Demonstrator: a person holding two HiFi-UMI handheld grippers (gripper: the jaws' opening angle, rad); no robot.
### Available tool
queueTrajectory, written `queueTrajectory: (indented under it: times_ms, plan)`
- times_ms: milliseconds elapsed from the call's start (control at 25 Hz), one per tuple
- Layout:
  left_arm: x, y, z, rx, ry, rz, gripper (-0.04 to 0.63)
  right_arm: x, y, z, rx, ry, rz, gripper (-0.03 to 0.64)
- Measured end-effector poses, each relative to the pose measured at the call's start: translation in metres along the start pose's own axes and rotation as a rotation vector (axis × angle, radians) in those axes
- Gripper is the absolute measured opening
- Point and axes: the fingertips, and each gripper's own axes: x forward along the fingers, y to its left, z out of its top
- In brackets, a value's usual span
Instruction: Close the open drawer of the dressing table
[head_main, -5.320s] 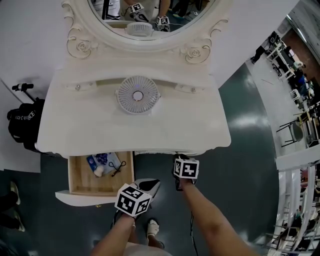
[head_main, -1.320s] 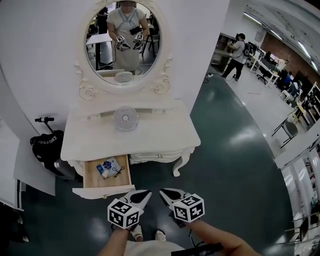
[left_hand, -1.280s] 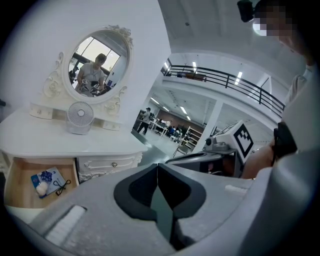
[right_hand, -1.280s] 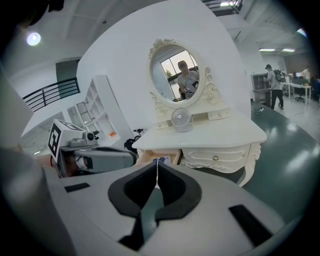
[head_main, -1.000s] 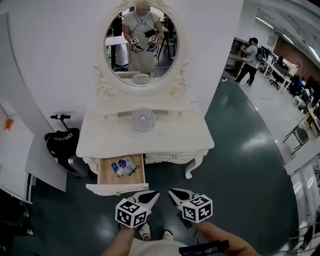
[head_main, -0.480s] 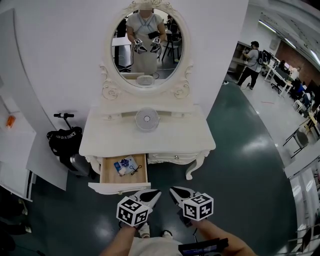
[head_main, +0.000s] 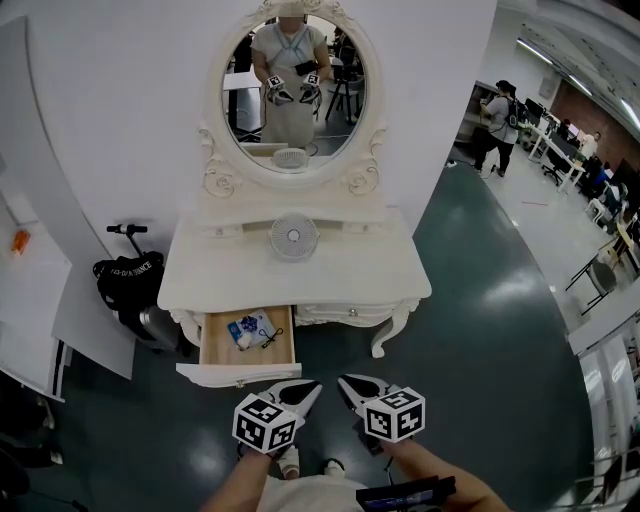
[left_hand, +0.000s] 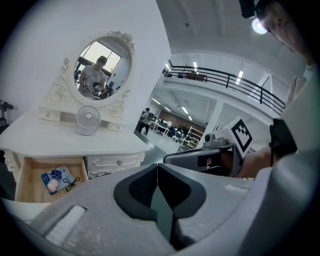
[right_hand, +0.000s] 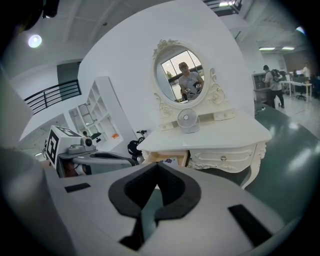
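I see a small white fan (head_main: 294, 237) standing upright, its grille toward me. To the left, against the white wall (head_main: 120, 100), sits a black bag (head_main: 127, 277). A black handlebar (head_main: 127, 231) shows just above it in my head view, and white panels (head_main: 40, 290) lean nearby. A blue-and-white packet (head_main: 243, 328) lies with a black looped cord (head_main: 268, 339) just beside it. The dark green floor (head_main: 490, 330) is glossy. Far right, a person (head_main: 494, 113) with a backpack stands near office furniture.

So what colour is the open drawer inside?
Pale wood; the drawer shows best in head view.
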Motion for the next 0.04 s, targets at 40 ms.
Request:
queueTrajectory:
  times_ms: [40]
  plan:
    - [0.0001,0.0004,0.0001,0.0,-0.001,0.0,0.011,0.0004,-0.0001,-0.0003,-0.001,0.001,0.0,0.015]
